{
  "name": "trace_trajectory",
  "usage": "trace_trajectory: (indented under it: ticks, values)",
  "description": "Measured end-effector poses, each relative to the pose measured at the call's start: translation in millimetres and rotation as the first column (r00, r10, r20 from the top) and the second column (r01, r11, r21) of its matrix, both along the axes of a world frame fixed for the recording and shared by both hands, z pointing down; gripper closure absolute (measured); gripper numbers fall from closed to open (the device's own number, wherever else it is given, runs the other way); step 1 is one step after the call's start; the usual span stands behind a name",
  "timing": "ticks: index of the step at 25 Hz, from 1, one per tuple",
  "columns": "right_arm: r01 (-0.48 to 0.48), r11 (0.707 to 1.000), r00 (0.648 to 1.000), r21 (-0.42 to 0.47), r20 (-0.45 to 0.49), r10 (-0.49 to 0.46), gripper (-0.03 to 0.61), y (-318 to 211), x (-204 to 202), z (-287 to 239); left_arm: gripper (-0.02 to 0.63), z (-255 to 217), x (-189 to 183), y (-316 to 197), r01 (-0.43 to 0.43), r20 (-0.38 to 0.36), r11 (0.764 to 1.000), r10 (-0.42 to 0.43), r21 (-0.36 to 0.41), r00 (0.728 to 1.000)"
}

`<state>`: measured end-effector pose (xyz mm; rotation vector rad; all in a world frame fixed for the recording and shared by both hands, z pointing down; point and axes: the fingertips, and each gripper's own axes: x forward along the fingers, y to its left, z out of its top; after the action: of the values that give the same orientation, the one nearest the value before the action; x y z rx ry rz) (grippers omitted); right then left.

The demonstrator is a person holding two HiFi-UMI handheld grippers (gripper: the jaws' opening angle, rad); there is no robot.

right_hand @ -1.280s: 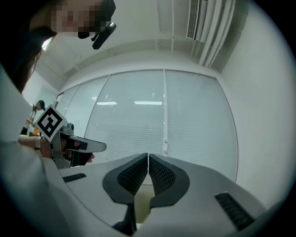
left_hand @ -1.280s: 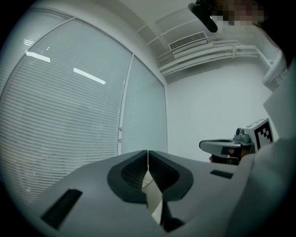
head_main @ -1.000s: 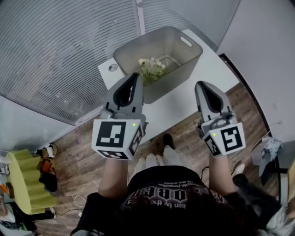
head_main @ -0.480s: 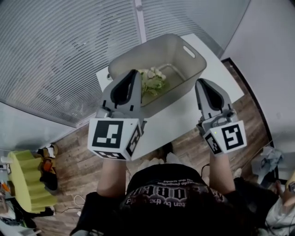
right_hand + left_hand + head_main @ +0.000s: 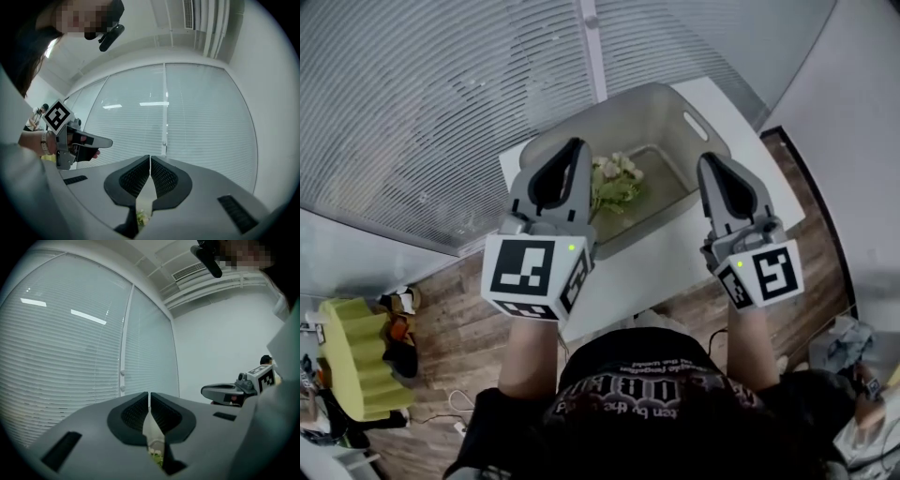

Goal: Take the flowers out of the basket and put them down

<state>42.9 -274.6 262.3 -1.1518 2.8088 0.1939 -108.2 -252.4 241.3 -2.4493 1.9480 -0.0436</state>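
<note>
The left gripper has its jaws pressed together with nothing between them, and so does the right gripper. Between the two grippers, just right of the left gripper's tip, one bunch of white and green flowers lies inside the single grey basket. The basket stands on a white table, beyond both tips.
</note>
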Motion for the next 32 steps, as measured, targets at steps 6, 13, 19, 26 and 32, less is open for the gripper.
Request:
trace_trajectory:
  ticks: [6, 13, 19, 26, 32]
  values:
    - [0.039, 0.999, 0.999, 0.014, -0.003, -0.039, 0.549, -26, -13, -10, 0.550, 13, -3, -31, -0.012, 0.046, 0.997, 0.015, -0.078, 0.999]
    - [0.065, 0.998, 0.998, 0.022, -0.013, -0.064, 0.549, -52, -19, -14, 0.366, 48, 10, -67, -0.103, 0.134, 0.956, 0.144, -0.276, 0.980]
    - [0.072, 0.997, 0.997, 0.011, -0.015, -0.071, 0.549, -69, -19, -10, 0.322, 99, 17, -89, -0.141, 0.107, 0.880, 0.211, -0.453, 0.971]
    - [0.081, 0.997, 0.997, 0.007, -0.019, -0.081, 0.549, -83, -14, -6, 0.282, 167, 12, -108, -0.072, 0.146, 0.777, 0.207, -0.625, 0.967]
    - [0.092, 0.996, 0.995, 0.000, -0.026, -0.092, 0.549, -93, -15, -3, 0.230, 226, 23, -113, -0.086, 0.138, 0.645, 0.289, -0.760, 0.947]
